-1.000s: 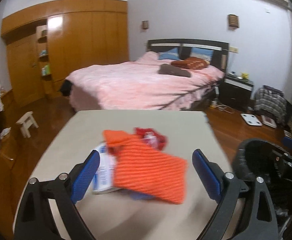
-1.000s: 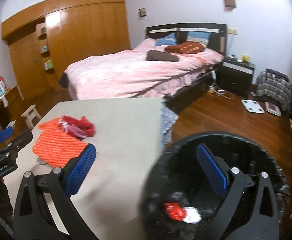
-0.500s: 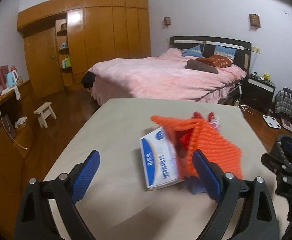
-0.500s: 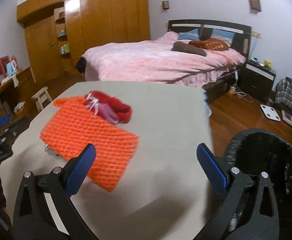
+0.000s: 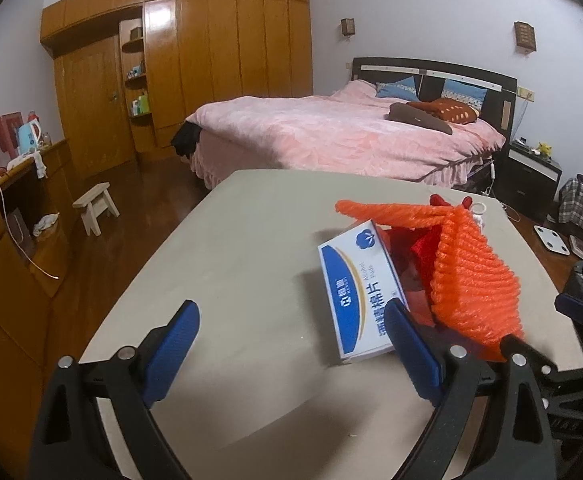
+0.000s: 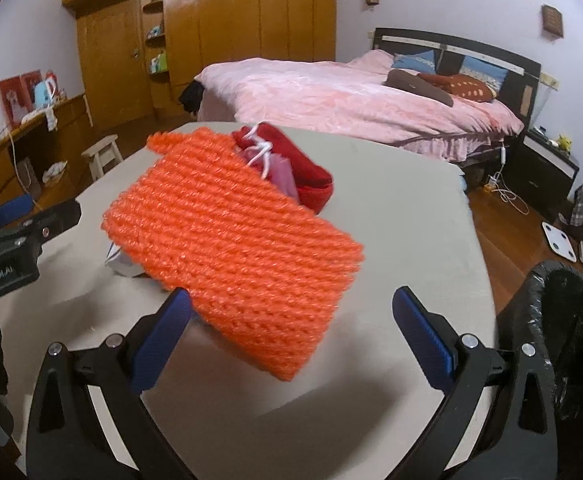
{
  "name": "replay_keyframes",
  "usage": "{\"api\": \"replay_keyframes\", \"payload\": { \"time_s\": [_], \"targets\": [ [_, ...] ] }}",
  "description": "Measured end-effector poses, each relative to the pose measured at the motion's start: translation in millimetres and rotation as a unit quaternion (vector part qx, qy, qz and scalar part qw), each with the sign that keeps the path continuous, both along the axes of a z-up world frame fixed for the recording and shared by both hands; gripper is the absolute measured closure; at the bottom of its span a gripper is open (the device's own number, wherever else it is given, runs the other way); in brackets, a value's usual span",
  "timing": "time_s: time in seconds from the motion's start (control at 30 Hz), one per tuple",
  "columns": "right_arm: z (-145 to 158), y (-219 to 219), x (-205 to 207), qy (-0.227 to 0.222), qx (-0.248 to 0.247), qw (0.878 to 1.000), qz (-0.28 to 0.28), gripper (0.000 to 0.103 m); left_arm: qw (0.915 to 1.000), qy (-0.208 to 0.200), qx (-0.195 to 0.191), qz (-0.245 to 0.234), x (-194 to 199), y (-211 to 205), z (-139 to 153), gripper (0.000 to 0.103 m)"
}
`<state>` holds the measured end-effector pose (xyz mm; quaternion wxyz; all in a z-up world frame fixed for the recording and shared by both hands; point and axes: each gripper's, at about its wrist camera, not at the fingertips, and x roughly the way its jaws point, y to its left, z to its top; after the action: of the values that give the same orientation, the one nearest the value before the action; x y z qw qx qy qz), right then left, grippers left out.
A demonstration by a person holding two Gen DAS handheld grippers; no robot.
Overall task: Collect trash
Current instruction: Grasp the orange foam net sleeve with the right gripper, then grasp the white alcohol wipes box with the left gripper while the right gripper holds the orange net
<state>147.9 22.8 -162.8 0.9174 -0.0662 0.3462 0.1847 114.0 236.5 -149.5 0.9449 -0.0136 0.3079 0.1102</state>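
Note:
An orange foam net sleeve lies on the beige table, over a white and blue box and red and pink cloth bags. The sleeve also shows in the left wrist view. My right gripper is open, just in front of the sleeve's near edge. My left gripper is open and empty, to the left of the box, with its right finger near the box's corner. A black-lined trash bin stands at the table's right side.
A pink bed stands behind the table, a wooden wardrobe at the back left. A small stool and a wooden side counter are on the left. A nightstand, a scale and a checked bag are on the right.
My right gripper swung left from above the bin to the orange sleeve. My left gripper shifted left, so the box and sleeve now sit at its right.

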Motion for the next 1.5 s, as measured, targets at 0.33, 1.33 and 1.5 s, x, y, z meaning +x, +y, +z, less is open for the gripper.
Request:
{"api": "replay_keyframes", "payload": {
  "time_s": [0.33, 1.33, 1.5],
  "targets": [
    [-3.9, 18.0, -4.5, -0.002, -0.019, 0.999, 0.034, 0.006, 0.9999, 0.006, -0.005, 0.008, 2.0, 7.3, -4.6, 0.011],
    [-4.0, -22.2, 10.2, 0.036, 0.018, 0.999, 0.003, 0.090, 0.9993, 0.025, -0.017, -0.023, 26.6, -26.5, -15.6, 0.011],
    [-9.3, -22.5, 14.5, 0.045, 0.019, 0.999, 0.005, 0.090, 0.9988, 0.039, -0.016, -0.027, 39.5, -31.9, -25.0, 0.012]
  ]
}}
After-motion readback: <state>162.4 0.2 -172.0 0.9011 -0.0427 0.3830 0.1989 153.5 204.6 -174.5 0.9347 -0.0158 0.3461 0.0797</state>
